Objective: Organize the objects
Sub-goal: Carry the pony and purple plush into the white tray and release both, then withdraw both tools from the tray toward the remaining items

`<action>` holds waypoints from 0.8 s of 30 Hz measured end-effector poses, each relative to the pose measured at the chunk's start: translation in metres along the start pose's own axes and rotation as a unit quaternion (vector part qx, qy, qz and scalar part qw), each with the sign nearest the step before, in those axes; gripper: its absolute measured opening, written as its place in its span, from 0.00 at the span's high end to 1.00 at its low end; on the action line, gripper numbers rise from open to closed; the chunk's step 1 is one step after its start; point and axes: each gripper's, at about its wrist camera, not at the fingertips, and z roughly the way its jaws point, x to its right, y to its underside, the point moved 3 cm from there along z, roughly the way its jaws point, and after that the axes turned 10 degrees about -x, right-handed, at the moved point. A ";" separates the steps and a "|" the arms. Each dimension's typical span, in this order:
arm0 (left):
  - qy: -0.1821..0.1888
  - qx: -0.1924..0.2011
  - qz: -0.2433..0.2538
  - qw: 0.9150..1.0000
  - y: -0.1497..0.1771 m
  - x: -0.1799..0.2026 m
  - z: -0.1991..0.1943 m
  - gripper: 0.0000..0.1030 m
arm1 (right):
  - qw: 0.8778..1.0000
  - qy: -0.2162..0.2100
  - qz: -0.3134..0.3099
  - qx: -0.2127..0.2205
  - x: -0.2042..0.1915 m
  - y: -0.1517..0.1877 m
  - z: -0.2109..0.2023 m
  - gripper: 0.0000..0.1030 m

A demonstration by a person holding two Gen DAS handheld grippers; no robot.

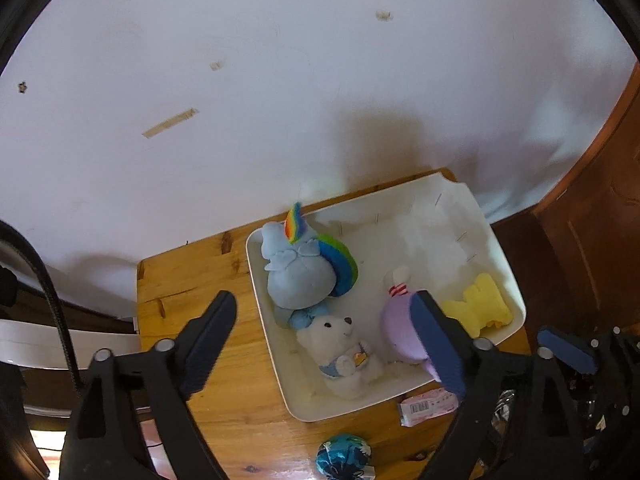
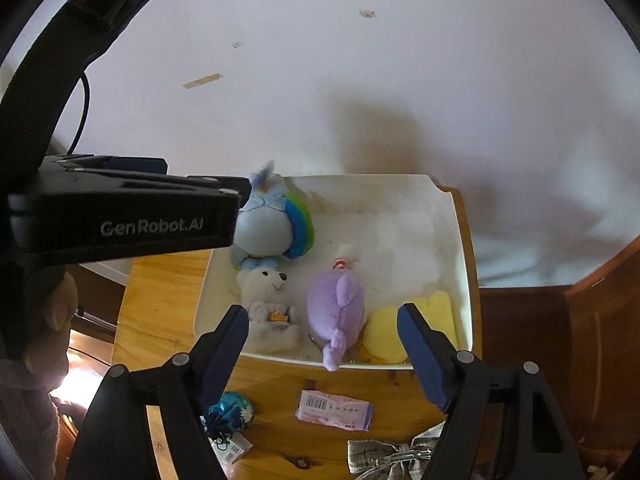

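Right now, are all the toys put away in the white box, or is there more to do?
Four are already in the white tray: blue pony, white bear, purple plush, yellow plush. Both grippers, left and right, hold nothing, jaws open. Still out on the table: teal ball, pink packet, plaid bow.

Four plush toys point(image 2: 335, 312) lie in the white tray point(image 2: 464, 264), teal ball point(image 2: 230, 410) outside

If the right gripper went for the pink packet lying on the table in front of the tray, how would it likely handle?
The pink packet lies flat on the wooden table, so open fingers would probably struggle to get under it. It looks like a thin soft wrapper, likely light and floppy, sagging when pinched at one edge. A push would probably slide it rather than roll it.
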 end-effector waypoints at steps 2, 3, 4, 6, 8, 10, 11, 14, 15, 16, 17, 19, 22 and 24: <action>0.003 0.006 0.001 1.000 0.002 0.001 -0.004 0.11 | 1.000 -0.002 -0.006 0.003 -0.003 0.003 -0.007 0.25; 0.003 0.009 0.001 1.000 0.004 0.003 -0.008 0.11 | 1.000 -0.004 -0.009 0.005 -0.004 0.005 -0.010 0.25; 0.003 0.012 0.001 1.000 0.006 0.004 -0.011 0.11 | 1.000 -0.006 -0.012 0.006 -0.005 0.006 -0.013 0.25; 0.005 0.018 0.001 1.000 0.009 0.009 -0.016 0.11 | 1.000 -0.005 -0.016 0.013 -0.008 0.010 -0.021 0.25; 0.007 0.025 -0.002 1.000 0.013 0.011 -0.023 0.11 | 0.999 -0.005 -0.027 0.022 -0.011 0.016 -0.031 0.25; 0.015 0.030 -0.005 0.999 0.018 0.013 -0.031 0.11 | 0.999 -0.007 -0.034 0.027 -0.013 0.020 -0.040 0.25; 0.016 0.032 -0.008 0.999 0.021 0.014 -0.034 0.11 | 0.999 -0.011 -0.037 0.030 -0.014 0.023 -0.044 0.25; 0.017 0.038 -0.013 0.999 0.029 0.016 -0.043 0.11 | 0.998 -0.020 -0.039 0.042 -0.013 0.032 -0.060 0.21; 0.018 0.040 -0.014 0.999 0.032 0.017 -0.046 0.11 | 0.998 -0.017 -0.038 0.048 -0.012 0.036 -0.067 0.21; 0.018 0.041 -0.015 0.999 0.035 0.018 -0.049 0.11 | 0.998 -0.017 -0.038 0.053 -0.011 0.038 -0.070 0.21; 0.018 0.042 -0.016 0.999 0.037 0.019 -0.052 0.11 | 0.997 -0.015 -0.038 0.058 -0.009 0.041 -0.075 0.21; 0.018 0.046 -0.020 0.999 0.044 0.020 -0.058 0.11 | 0.997 -0.011 -0.035 0.066 -0.006 0.046 -0.085 0.21; 0.023 0.052 -0.025 0.998 0.053 0.022 -0.068 0.11 | 0.996 -0.018 -0.034 0.075 -0.001 0.056 -0.099 0.21; 0.025 0.057 -0.028 0.998 0.059 0.024 -0.075 0.11 | 0.996 -0.022 -0.031 0.085 0.003 0.063 -0.108 0.21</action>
